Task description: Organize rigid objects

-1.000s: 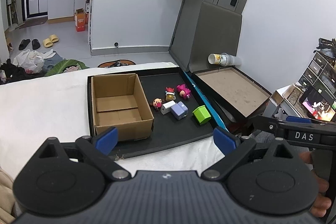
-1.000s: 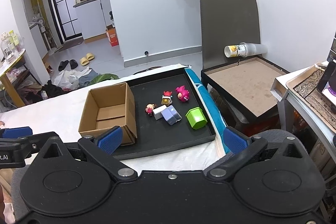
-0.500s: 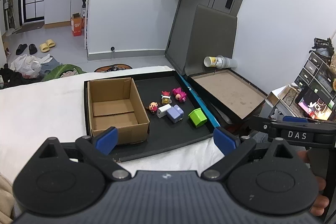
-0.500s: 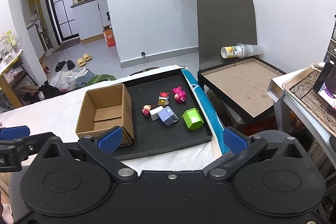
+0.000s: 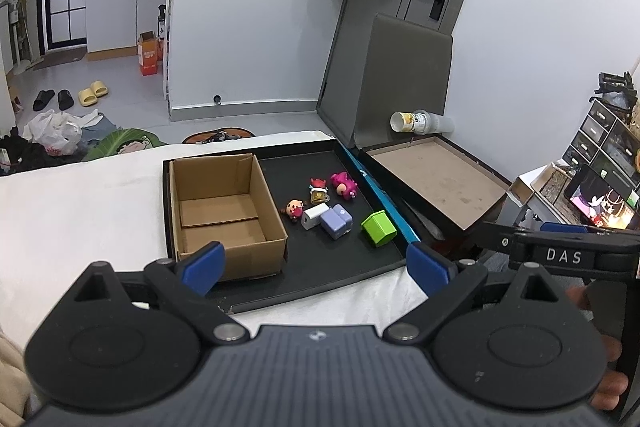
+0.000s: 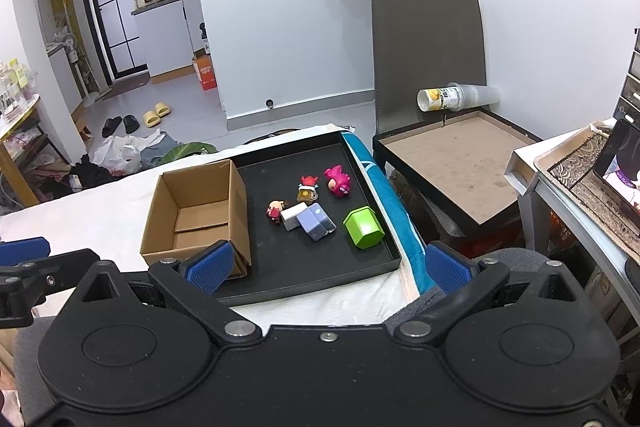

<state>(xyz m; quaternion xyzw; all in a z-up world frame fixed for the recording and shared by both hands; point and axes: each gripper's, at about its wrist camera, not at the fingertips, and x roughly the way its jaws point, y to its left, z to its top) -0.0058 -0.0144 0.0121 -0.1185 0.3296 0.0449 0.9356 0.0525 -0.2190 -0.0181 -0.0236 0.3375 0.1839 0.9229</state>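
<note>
Left gripper (image 5: 314, 265): jaws wide apart, nothing between the blue pads (image 5: 202, 267); held back from the tray, above the white-covered surface (image 5: 72, 211).

Right gripper (image 6: 328, 267): jaws wide apart, holding nothing; also short of the tray's near edge. Its side shows at the right border of the left wrist view, a hand (image 5: 608, 383) behind it.

Black tray (image 6: 320, 275): lies flat on the white-covered surface, just ahead of both grippers.

Cardboard box (image 5: 224, 215): open top, upright, in the left part of the tray, nothing visible inside.

Loose items, on the tray floor to the right of the box:
- green block (image 6: 363, 227), nearest the tray's right rim, apart from the rest;
- lavender block (image 6: 316, 221), touching a white block (image 6: 292, 215);
- small round-headed figure (image 6: 275, 209), just beside the white block on the box side;
- red-and-yellow figure (image 6: 307, 189), behind the white block;
- pink figure (image 6: 338, 181), farthest back, lying beside the red-and-yellow one.

Surroundings: blue strip (image 6: 380, 195) along the tray's right side; grey chair (image 6: 428, 55) carrying a shallow framed board (image 6: 456, 163) and a paper cup (image 6: 438, 99) on its side.
</note>
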